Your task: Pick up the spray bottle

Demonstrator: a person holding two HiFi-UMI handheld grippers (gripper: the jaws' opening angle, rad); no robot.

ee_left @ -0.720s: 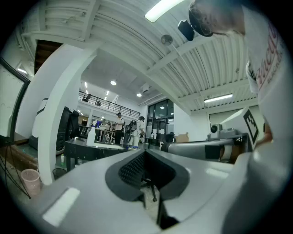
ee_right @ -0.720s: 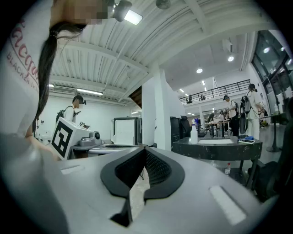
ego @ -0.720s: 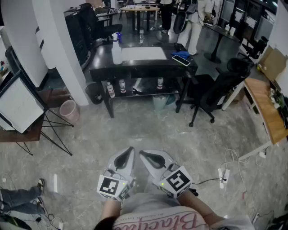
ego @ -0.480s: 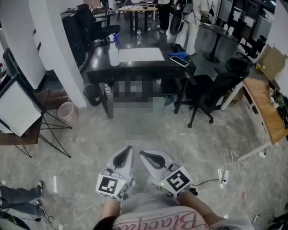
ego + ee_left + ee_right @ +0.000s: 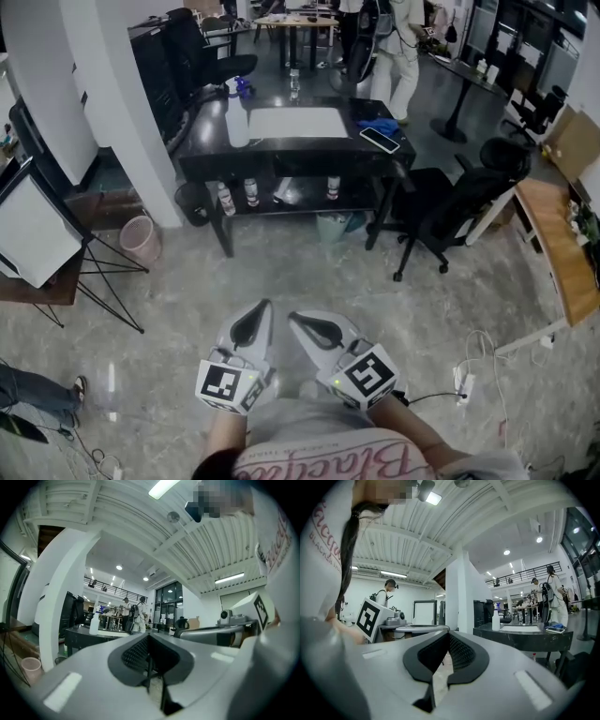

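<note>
A white spray bottle [image 5: 236, 122] stands upright on the left part of a black table [image 5: 281, 150], far ahead of me across the floor. It also shows small in the left gripper view as the spray bottle [image 5: 93, 620], and in the right gripper view as the spray bottle [image 5: 496, 619]. My left gripper [image 5: 255, 321] and right gripper [image 5: 314, 326] are held side by side close to my body, level and pointing toward the table. Both are shut with nothing between their pads, left gripper [image 5: 149, 635], right gripper [image 5: 448, 633].
On the table lie a white mat [image 5: 295, 122], a blue cloth [image 5: 380, 123] and a phone [image 5: 380, 139]; small bottles [image 5: 251, 192] stand on its lower shelf. A black office chair [image 5: 441, 202] is right of it, a pink bin [image 5: 139, 241] and an easel board [image 5: 33, 225] left. Cables [image 5: 466, 380] lie on the floor.
The head view has shifted slightly and the feet at the lower left have slid toward the edge. Both grippers stay shut and side by side as before.
</note>
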